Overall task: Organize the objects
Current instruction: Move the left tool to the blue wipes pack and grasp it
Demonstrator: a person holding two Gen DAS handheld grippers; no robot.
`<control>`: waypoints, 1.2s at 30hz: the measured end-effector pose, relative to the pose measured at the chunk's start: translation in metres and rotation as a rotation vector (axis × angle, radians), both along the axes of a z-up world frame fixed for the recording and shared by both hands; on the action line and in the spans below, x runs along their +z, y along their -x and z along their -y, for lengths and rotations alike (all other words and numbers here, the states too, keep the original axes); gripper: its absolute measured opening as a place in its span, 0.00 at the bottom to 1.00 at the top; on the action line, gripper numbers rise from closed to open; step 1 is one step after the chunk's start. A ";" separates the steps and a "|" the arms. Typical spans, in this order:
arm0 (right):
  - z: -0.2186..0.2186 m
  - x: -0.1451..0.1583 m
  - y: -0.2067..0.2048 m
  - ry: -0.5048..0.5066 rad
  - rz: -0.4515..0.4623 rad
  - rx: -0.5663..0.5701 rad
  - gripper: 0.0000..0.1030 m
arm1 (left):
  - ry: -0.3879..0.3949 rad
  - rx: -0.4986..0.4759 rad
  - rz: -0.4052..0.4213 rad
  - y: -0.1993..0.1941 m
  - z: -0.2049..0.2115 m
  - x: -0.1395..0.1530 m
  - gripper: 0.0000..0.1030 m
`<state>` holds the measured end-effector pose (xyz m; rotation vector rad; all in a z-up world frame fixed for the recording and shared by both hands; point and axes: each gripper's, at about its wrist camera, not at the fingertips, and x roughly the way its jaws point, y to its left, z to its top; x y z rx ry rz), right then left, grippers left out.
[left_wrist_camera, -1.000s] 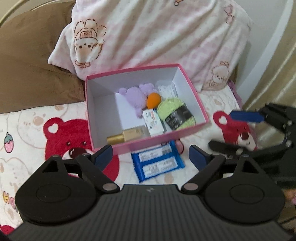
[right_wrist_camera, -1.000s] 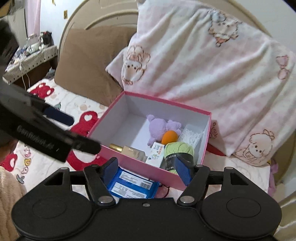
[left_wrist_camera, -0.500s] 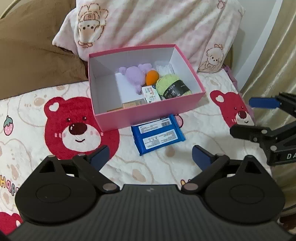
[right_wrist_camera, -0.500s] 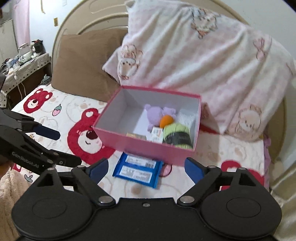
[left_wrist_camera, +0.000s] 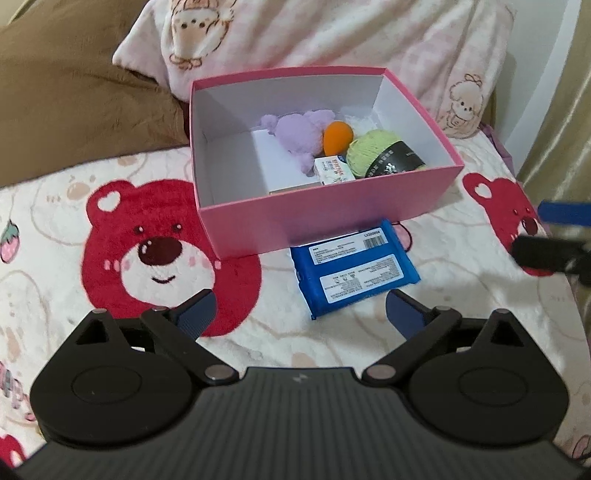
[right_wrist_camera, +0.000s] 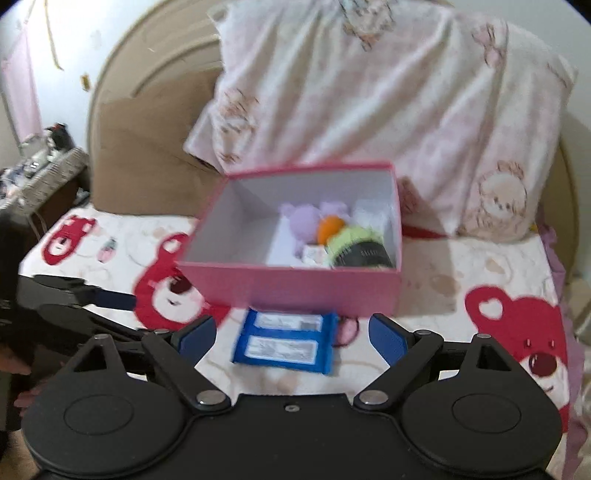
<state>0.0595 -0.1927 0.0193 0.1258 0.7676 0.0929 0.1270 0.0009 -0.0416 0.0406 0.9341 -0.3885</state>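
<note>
A pink box (left_wrist_camera: 325,218) (right_wrist_camera: 295,288) stands open on the bear-print bedspread. Inside lie a purple plush (left_wrist_camera: 295,138), an orange egg-shaped piece (left_wrist_camera: 337,137), a green yarn ball (left_wrist_camera: 380,157), a small white carton (left_wrist_camera: 332,170) and a gold-capped bottle (left_wrist_camera: 291,189), mostly hidden by the front wall. A blue wipes pack (left_wrist_camera: 351,267) (right_wrist_camera: 286,341) lies flat on the bedspread just in front of the box. My left gripper (left_wrist_camera: 299,313) hangs open just short of the pack. My right gripper (right_wrist_camera: 292,338) is open too, above the pack's near side, with nothing held.
A pink-and-white pillow (left_wrist_camera: 332,33) and a brown pillow (left_wrist_camera: 74,92) lean behind the box. A curtain (left_wrist_camera: 554,92) hangs at the right edge of the bed. A cluttered bedside table (right_wrist_camera: 40,162) stands far left. The left gripper (right_wrist_camera: 92,306) shows in the right wrist view.
Both grippers' jaws have spread wider. Both hands have sunk toward the bedspread and drawn back, so the box sits higher in the views and the blue pack is in full sight.
</note>
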 end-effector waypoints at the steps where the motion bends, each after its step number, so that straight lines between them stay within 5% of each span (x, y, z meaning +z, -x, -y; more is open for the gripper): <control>1: 0.000 -0.008 -0.004 0.002 -0.017 -0.012 0.89 | 0.015 0.009 0.000 -0.002 -0.001 -0.004 0.96; 10: 0.016 -0.060 -0.033 -0.199 -0.132 -0.093 0.90 | 0.030 -0.043 -0.011 -0.006 0.007 -0.035 0.93; 18: 0.016 -0.095 -0.044 -0.205 -0.120 -0.066 0.90 | 0.136 0.031 -0.091 -0.030 0.006 -0.068 0.89; 26: 0.002 -0.116 -0.060 -0.038 -0.101 -0.016 0.75 | 0.215 0.042 -0.080 -0.046 0.007 -0.100 0.57; 36: 0.007 -0.140 -0.082 -0.092 -0.164 -0.028 0.49 | 0.277 0.001 -0.048 -0.056 0.011 -0.119 0.32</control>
